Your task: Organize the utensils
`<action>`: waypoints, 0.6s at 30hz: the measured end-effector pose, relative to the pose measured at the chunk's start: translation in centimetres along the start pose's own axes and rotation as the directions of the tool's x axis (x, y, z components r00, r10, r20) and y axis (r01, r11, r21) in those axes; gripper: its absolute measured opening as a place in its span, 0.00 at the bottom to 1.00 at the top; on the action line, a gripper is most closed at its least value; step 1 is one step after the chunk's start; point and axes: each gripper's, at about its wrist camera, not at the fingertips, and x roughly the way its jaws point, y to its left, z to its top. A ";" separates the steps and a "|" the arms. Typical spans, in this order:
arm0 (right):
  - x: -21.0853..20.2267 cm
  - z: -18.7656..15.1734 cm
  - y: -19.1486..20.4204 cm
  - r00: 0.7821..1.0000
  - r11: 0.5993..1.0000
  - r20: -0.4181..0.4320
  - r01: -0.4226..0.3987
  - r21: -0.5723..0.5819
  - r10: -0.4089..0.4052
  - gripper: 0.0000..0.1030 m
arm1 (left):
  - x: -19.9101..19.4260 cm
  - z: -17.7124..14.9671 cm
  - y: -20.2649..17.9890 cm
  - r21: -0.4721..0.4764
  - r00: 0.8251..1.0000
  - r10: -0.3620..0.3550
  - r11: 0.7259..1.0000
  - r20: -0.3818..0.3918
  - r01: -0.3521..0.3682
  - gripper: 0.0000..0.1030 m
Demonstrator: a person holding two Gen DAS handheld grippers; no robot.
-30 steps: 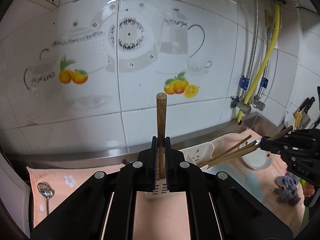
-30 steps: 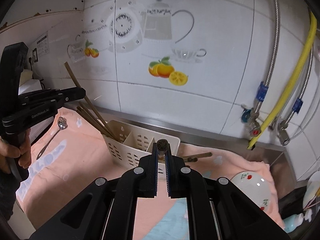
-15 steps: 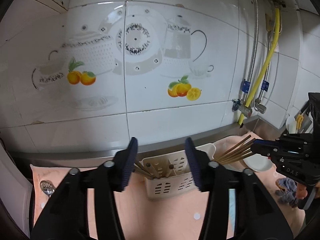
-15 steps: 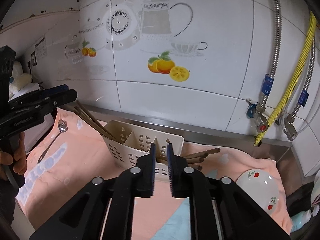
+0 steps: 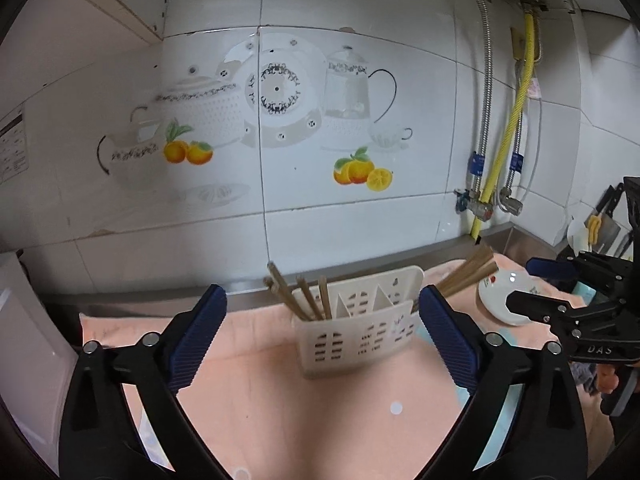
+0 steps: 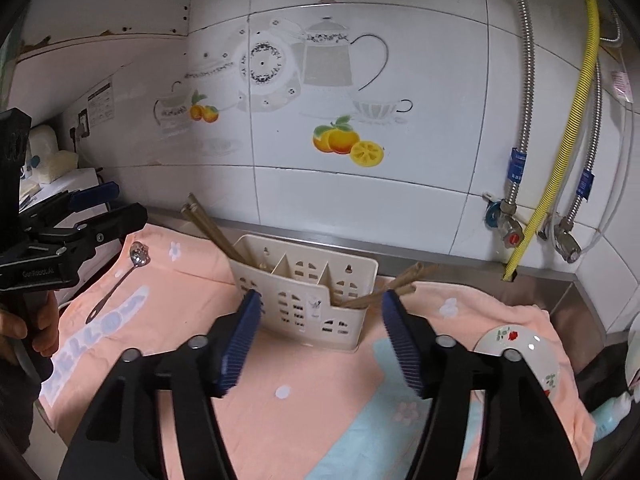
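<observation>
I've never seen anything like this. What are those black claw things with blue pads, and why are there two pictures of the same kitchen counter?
No robot here: a person holds a pair of hand-held tongs in each hand, and each pair has a wide-angle camera looking forward along its two fingers. One picture comes from the left tongs, the other from the right tongs; each view also catches the other pair at its edge. Both are opening, with nothing gripped between the blue pads.

On the counter lies a peach towel. On it stands a white utensil caddy with brown chopsticks leaning out at both ends. A metal spoon lies to one side, and a small flowered dish to the other.
</observation>
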 end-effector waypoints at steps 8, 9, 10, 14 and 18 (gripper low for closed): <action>-1.7 -2.6 1.4 0.999 1.000 0.025 0.029 0.000 -0.029 0.84 | -1.7 -3.2 0.6 -0.029 1.000 0.002 1.000 -0.032 -0.003 0.95; -1.9 -3.0 1.6 0.999 1.000 0.027 0.031 0.004 -0.031 0.85 | -1.9 -3.7 0.8 -0.034 0.999 0.005 0.999 -0.034 -0.006 0.95; -2.1 -3.4 1.8 0.999 0.999 0.026 0.031 0.009 -0.031 0.86 | -2.2 -4.2 0.9 -0.039 0.999 0.008 0.999 -0.037 -0.010 0.95; -2.7 -4.8 2.3 0.999 0.999 0.027 0.035 0.022 -0.036 0.87 | -3.3 -5.7 1.4 -0.048 0.999 0.026 0.998 -0.033 -0.028 0.95; -3.3 -5.9 3.0 0.998 0.999 0.029 0.046 0.023 -0.046 0.89 | -4.4 -6.8 1.7 -0.057 0.999 0.038 0.998 -0.029 -0.040 0.95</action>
